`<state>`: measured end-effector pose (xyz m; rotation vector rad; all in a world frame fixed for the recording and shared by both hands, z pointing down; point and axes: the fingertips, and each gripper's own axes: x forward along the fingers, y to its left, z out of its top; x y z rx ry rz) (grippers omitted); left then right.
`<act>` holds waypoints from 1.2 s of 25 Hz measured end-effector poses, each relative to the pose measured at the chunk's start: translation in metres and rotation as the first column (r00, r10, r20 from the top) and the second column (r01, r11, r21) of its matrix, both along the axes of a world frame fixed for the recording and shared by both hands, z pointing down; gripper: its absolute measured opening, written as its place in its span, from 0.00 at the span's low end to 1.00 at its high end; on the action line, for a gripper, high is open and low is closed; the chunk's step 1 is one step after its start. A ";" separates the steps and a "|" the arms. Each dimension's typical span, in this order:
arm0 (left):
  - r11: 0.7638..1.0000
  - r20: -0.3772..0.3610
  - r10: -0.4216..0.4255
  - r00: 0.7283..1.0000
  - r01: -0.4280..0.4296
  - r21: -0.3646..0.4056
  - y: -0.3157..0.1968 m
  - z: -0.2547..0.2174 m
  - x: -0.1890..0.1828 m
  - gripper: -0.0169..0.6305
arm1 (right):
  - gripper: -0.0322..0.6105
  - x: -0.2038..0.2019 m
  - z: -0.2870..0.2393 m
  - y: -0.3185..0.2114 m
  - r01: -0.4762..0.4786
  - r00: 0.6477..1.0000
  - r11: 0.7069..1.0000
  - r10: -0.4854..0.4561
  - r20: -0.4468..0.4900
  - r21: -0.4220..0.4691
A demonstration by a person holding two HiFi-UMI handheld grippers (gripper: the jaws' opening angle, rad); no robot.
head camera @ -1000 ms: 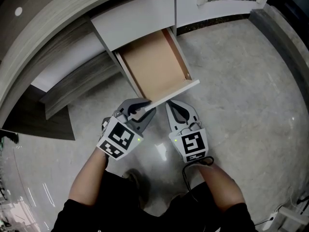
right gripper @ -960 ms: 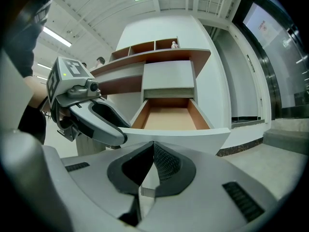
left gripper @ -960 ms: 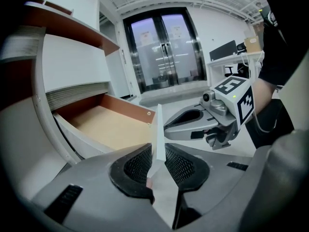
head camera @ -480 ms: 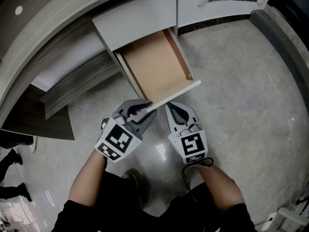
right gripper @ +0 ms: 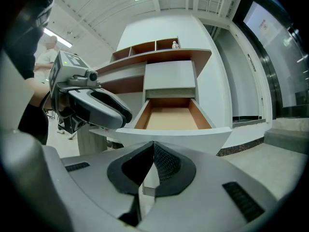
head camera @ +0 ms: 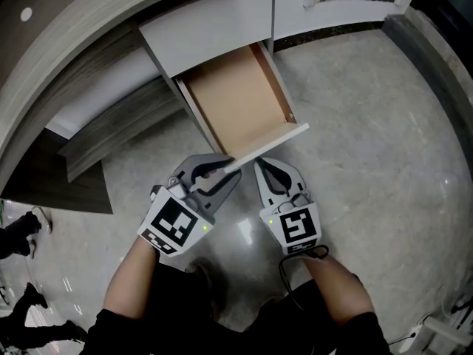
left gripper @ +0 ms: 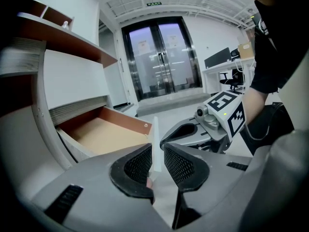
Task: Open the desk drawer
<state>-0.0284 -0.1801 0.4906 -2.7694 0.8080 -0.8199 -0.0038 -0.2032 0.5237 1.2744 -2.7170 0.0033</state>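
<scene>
The desk drawer [head camera: 235,95] stands pulled out, its brown inside bare. Its white front panel [head camera: 275,140] faces me. My left gripper [head camera: 221,168] is shut on the left end of that panel, whose thin edge [left gripper: 154,138] runs between the two mesh pads [left gripper: 140,164]. My right gripper [head camera: 269,166] hangs just in front of and below the panel, shut with nothing in it. In the right gripper view the closed jaws [right gripper: 153,152] sit under the panel [right gripper: 183,135], with the left gripper [right gripper: 99,108] to the left.
A curved grey wood desk top [head camera: 66,46] and a white cabinet [head camera: 292,6] surround the drawer. Polished stone floor [head camera: 384,146] lies to the right. A bystander's legs [head camera: 21,228] show at the left edge. Glass doors [left gripper: 161,57] stand far behind.
My left gripper's marker cube has shifted slightly down and left in the head view as the hand rose a little. The drawer and the right gripper keep their places. The bystander's legs moved.
</scene>
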 end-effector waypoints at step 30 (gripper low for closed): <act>0.929 -0.208 -0.292 0.934 0.328 0.169 -0.007 -0.033 -0.011 0.03 | 0.06 0.014 -0.058 0.030 -0.094 0.996 0.986 0.092 0.020 0.138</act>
